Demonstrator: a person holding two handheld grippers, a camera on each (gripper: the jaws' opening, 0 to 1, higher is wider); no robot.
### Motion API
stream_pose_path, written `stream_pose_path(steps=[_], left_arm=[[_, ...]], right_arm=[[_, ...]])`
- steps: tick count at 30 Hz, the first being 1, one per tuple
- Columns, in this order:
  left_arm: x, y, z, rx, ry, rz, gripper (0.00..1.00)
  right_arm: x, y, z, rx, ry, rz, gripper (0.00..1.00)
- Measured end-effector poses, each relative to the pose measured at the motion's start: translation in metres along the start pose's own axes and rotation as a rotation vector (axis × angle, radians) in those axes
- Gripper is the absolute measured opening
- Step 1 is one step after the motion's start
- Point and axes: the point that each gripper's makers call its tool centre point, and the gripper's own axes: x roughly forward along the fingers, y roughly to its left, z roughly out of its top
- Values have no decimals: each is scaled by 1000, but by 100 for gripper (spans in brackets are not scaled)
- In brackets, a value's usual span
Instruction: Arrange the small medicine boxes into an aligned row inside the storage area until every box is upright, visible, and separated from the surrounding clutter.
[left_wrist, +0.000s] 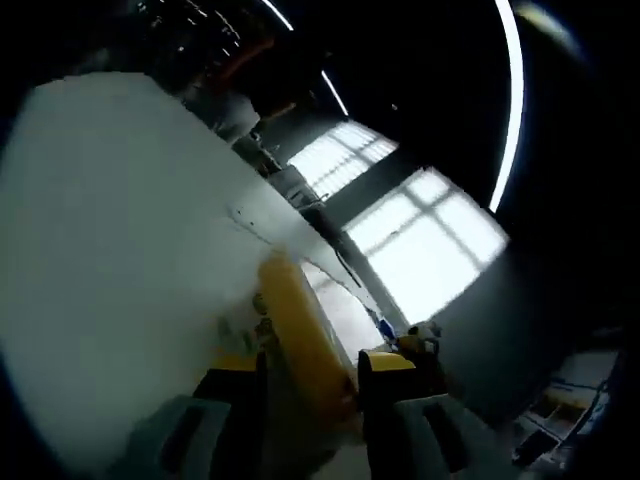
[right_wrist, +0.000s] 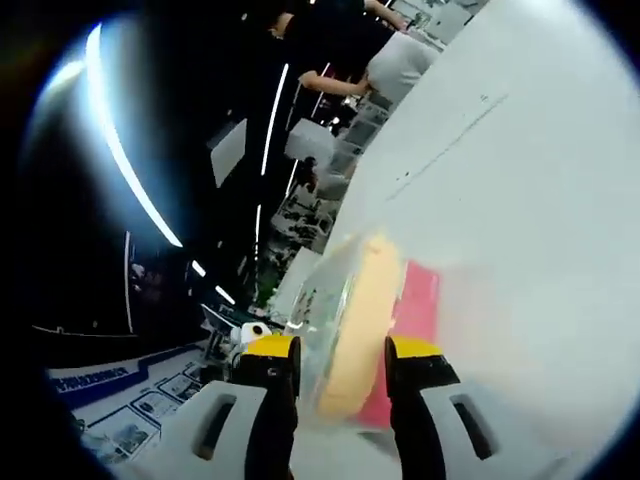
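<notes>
Tilted steeply, both views: a pale white surface (left_wrist: 110, 250) against a dark hall with bright windows (left_wrist: 420, 235) and strip lights (right_wrist: 125, 165). Left gripper (left_wrist: 312, 375) pinching a blurred yellow box (left_wrist: 300, 335) between yellow-tipped jaws. Right gripper (right_wrist: 342, 365) clamped on a yellow and pink box (right_wrist: 375, 325). Printing on both boxes smeared beyond reading; a person (right_wrist: 385, 55) cut off at the rim
</notes>
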Motion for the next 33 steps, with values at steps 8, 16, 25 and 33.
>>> stream_pose_path(steps=[8,16,25,33], left_arm=[[-10,0,17,-109,-96,-29,19],[-18,-1,29,179,-115,142,7],[-17,-5,27,276,-40,173,10],[-10,-4,22,222,-38,151,12]], right_arm=[[-14,-10,12,45,-46,6,10],[-22,6,19,17,-98,31,2],[-23,4,28,-103,-79,-70,1],[-24,2,30,-198,-74,-148,1]])
